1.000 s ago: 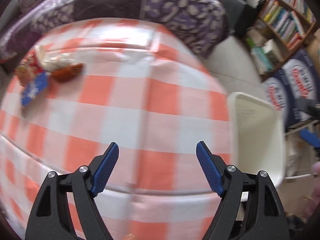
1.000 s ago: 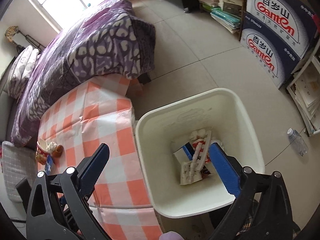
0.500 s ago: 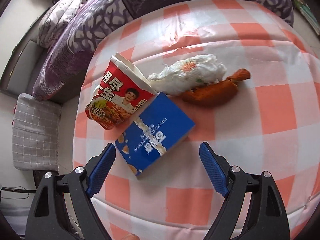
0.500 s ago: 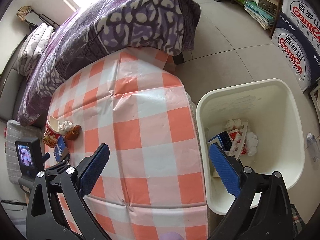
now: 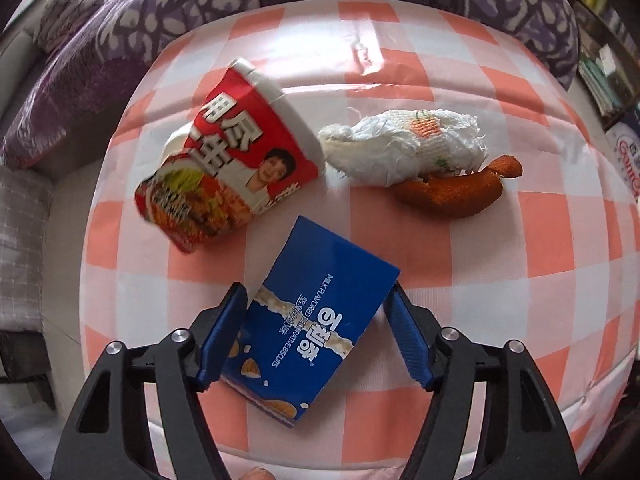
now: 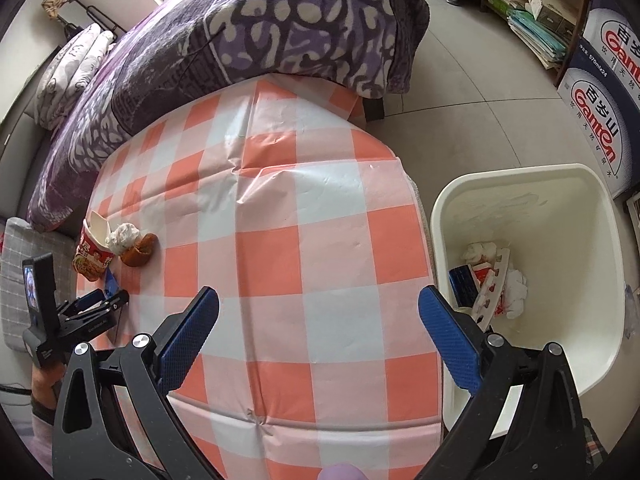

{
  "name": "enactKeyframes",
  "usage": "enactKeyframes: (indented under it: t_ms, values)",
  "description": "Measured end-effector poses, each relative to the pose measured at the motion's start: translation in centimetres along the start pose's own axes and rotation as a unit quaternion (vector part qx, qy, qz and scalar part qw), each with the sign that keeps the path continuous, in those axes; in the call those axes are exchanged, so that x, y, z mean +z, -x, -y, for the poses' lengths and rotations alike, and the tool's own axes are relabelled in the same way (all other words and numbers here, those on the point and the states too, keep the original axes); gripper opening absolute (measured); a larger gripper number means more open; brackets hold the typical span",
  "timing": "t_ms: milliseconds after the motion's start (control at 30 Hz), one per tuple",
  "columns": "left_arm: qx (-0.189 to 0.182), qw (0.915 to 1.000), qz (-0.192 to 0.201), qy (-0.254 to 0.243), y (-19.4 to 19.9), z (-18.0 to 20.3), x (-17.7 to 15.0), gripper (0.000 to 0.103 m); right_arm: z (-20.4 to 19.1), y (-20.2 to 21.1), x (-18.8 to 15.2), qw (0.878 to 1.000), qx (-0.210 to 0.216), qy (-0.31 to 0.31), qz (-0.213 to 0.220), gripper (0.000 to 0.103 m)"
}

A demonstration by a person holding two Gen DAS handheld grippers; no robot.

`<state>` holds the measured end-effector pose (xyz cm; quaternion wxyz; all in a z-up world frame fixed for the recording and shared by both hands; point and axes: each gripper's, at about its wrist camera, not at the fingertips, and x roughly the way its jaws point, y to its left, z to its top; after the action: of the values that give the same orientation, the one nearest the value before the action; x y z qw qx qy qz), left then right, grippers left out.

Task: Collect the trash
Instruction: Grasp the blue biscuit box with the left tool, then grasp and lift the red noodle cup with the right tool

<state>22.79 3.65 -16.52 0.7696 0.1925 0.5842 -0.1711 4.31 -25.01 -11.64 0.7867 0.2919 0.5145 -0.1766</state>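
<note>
A blue biscuit box (image 5: 316,320) lies flat on the checked tablecloth (image 5: 500,280). My left gripper (image 5: 314,289) straddles it, jaws closing; the left pad touches the box's edge, the right pad stands just off its corner. Beyond lie a red noodle cup (image 5: 224,176) on its side, a crumpled white tissue (image 5: 404,144) and an orange-brown food piece (image 5: 452,192). My right gripper (image 6: 318,291) hangs open and empty above the cloth (image 6: 320,208), beside the white bin (image 6: 520,184). The right wrist view shows the left gripper (image 6: 106,300) by the cup (image 6: 90,254) at the table's far left.
The bin holds several discarded wrappers and tissues (image 6: 492,276). A bed with a purple patterned quilt (image 6: 280,24) borders the table's far side. A bookshelf (image 6: 532,4) and stacked water cartons (image 6: 600,92) stand past the bin. A grey cushion (image 6: 16,264) lies at the left.
My left gripper swept from the bin side to the trash pile, sank over the blue box and narrowed its jaws. The right gripper swung from above the bin to over the table.
</note>
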Motion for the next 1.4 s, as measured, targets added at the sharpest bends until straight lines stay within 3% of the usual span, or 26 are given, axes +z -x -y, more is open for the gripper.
enactKeyframes:
  t_ms: [100,200,233,267,367,433,467,500,533,567,600,667,800,900,967,1033,1067,1100,1133,1267,1333,1400]
  values:
    - [-0.027,0.9975,0.004,0.066,0.6,-0.9,-2.4,0.06,-0.8,0.0,-0.4,1.0,-0.004,0.019,0.008,0.096]
    - [-0.059,0.9891,0.013,0.135,2.0,-1.7,-5.0,0.055,-2.2,0.0,-0.9,0.998,-0.019,0.058,0.031,0.096]
    - [-0.074,0.9835,0.014,0.165,2.7,-2.3,-5.8,0.052,-2.9,0.1,-1.2,0.996,-0.024,0.076,0.04,0.096]
    - [-0.097,0.9743,0.02,0.203,3.8,-3.1,-6.5,0.03,-3.8,0.0,-1.5,0.993,-0.029,0.101,0.05,0.096]
    - [-0.11,0.95,0.035,0.29,7.3,-5.0,-8.2,0.025,-6.6,-0.6,-2.2,0.985,-0.017,0.163,0.054,0.096]
    - [-0.142,0.9395,0.039,0.309,9.0,-5.6,-9.0,0.026,-8.1,-1.0,-2.3,0.982,-0.003,0.183,0.053,0.096]
    - [-0.142,0.9411,0.031,0.305,9.4,-5.5,-9.2,0.033,-9.0,-1.2,-2.3,0.981,0.007,0.187,0.05,0.096]
    - [-0.126,0.9474,0.015,0.294,9.3,-5.4,-9.1,0.064,-9.7,-1.2,-2.3,0.981,0.013,0.186,0.047,0.096]
    - [-0.104,0.9535,0.004,0.283,9.1,-5.3,-9.2,0.082,-10.3,-1.3,-2.3,0.982,0.023,0.182,0.042,0.096]
    - [-0.073,0.9587,0.002,0.275,8.9,-5.4,-9.3,0.092,-10.6,-1.2,-2.5,0.982,0.029,0.181,0.042,0.096]
    - [-0.047,0.9635,0.002,0.263,8.5,-5.3,-9.4,0.092,-10.8,-1.0,-2.8,0.982,0.037,0.181,0.041,0.096]
    - [-0.036,0.9695,-0.012,0.242,7.1,-5.1,-9.7,0.092,-10.4,-1.0,-3.3,0.981,0.043,0.184,0.039,0.096]
    - [0.017,0.9747,-0.031,0.221,4.6,-5.3,-10.3,0.092,-9.4,-1.8,-3.0,0.988,0.022,0.154,0.014,0.096]
    - [-0.02,0.9772,-0.034,0.208,3.7,-4.8,-10.4,0.092,-8.2,-1.8,-2.0,0.993,0.032,0.114,0.005,0.096]
    - [-0.007,0.9796,-0.041,0.197,3.2,-4.2,-10.4,0.091,-7.8,-2.0,-1.5,0.994,0.031,0.104,0.005,0.096]
    - [0.0,0.9823,-0.04,0.183,3.1,-3.5,-10.5,0.067,-7.6,-2.2,-1.4,0.994,0.029,0.104,0.005,0.096]
    - [-0.01,0.982,-0.046,0.183,3.0,-3.3,-10.6,0.041,-7.8,-2.3,-1.4,0.994,0.031,0.106,0.005,0.096]
    - [-0.015,0.9808,-0.05,0.188,3.0,-3.2,-10.6,0.023,-7.8,-2.3,-1.4,0.994,0.032,0.109,0.005,0.096]
    - [-0.014,0.9795,-0.046,0.196,3.3,-3.3,-10.6,0.017,-7.9,-2.3,-1.3,0.993,0.033,0.112,0.006,0.096]
    - [-0.029,0.9696,-0.001,0.243,6.4,-4.3,-10.4,0.013,-9.4,-2.1,-1.8,0.987,0.047,0.152,0.017,0.096]
    - [-0.066,0.9524,0.024,0.297,8.6,-5.5,-10.6,0.012,-10.8,-2.0,-2.1,0.981,0.052,0.184,0.033,0.096]
    - [-0.12,0.9256,0.056,0.355,11.3,-6.2,-11.4,0.012,-13.3,-2.1,-2.5,0.967,0.057,0.241,0.059,0.096]
